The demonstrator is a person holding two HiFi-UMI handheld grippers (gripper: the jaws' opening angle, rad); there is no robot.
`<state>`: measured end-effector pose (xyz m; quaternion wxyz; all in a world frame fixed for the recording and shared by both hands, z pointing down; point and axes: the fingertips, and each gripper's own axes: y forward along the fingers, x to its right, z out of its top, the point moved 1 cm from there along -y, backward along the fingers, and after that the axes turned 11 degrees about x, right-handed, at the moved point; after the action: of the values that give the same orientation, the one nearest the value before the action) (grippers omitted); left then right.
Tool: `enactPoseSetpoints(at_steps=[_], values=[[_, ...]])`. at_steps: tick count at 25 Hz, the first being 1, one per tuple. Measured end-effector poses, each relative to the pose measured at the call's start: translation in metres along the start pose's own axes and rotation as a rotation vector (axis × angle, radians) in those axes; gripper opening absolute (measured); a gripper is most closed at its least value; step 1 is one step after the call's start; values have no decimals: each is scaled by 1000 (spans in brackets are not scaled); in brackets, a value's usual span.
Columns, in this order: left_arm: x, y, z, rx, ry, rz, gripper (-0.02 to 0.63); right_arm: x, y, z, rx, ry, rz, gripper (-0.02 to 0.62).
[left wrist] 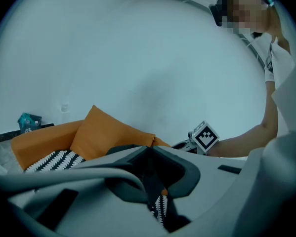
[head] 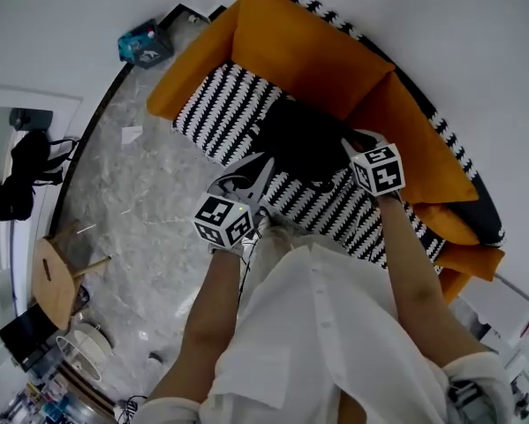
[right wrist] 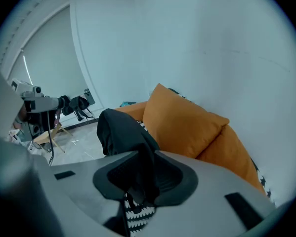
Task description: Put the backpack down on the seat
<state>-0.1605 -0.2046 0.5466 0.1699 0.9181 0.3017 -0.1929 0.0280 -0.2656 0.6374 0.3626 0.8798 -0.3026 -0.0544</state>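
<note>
The backpack [head: 304, 135] sits slumped over the black-and-white patterned seat [head: 215, 113] of the orange sofa [head: 185, 69], just in front of the orange back cushions [head: 308, 42] and between your two grippers. I cannot tell whether its base already rests on the seat. Your right gripper [head: 352, 147] has its jaws closed on a fold of the black fabric, while your left gripper [head: 253, 173] is nearly closed too, with what looks like a thin dark strap [left wrist: 151, 181] pinched between its pads.

Home living room: orange sofa [head: 317, 51] with zigzag seat cover [head: 218, 113], marble floor [head: 145, 193], wooden stool [head: 56, 281], plain white walls [head: 423, 7].
</note>
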Motion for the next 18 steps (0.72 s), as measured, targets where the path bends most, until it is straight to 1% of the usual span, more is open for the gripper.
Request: enactPoseSetpoints(at_steps=[4,8,13,15,16,17,18], values=[[7,-4,8,18,-15,-19,49,-9,-18,12,56,13,10,106],[15,-11,18,30,-14,-37,48,-29,-41,29,148,48,30,106],[39,-20,38,44,32,-60,43,-71,-78,56,328,90,139,105],[49,-23,50,73,41,-78,43,-84,-94,71,409,105,181,93],[54,-25,57,90,42,-84,43,-89,-103,77,445,114,200,74],[58,-27,63,105,44,-90,43,-94,-110,83,474,124,217,56],[62,-28,69,119,48,-96,43,-97,-117,88,498,133,231,52]])
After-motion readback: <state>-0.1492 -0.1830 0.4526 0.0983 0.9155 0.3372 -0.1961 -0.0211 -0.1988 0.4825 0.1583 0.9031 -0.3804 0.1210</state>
